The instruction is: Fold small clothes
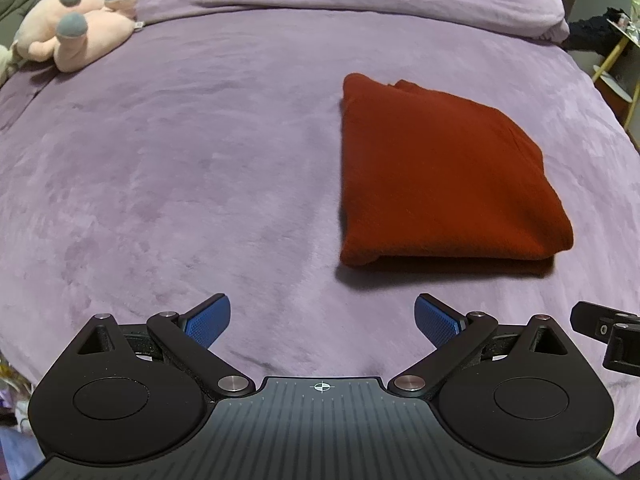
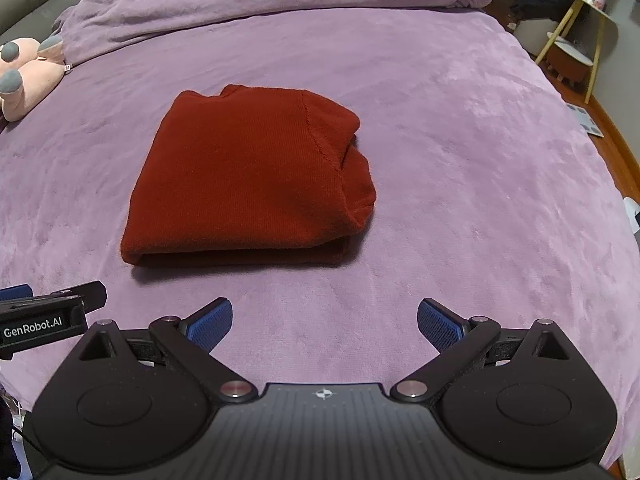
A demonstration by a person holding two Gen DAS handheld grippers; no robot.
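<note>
Nearest, the left gripper [image 1: 322, 322] and the right gripper [image 2: 325, 324] hover side by side over the purple blanket [image 1: 160, 184], both with jaws spread wide and holding nothing, level and pointing forward, short of the cloth. Just beyond lies the red sweater [image 2: 248, 176], folded into a thick, neat rectangle, so the folding looks done and both tools stand clear. Farther off, a pink plush toy [image 1: 72, 28] rests near the bunched bedding
</note>
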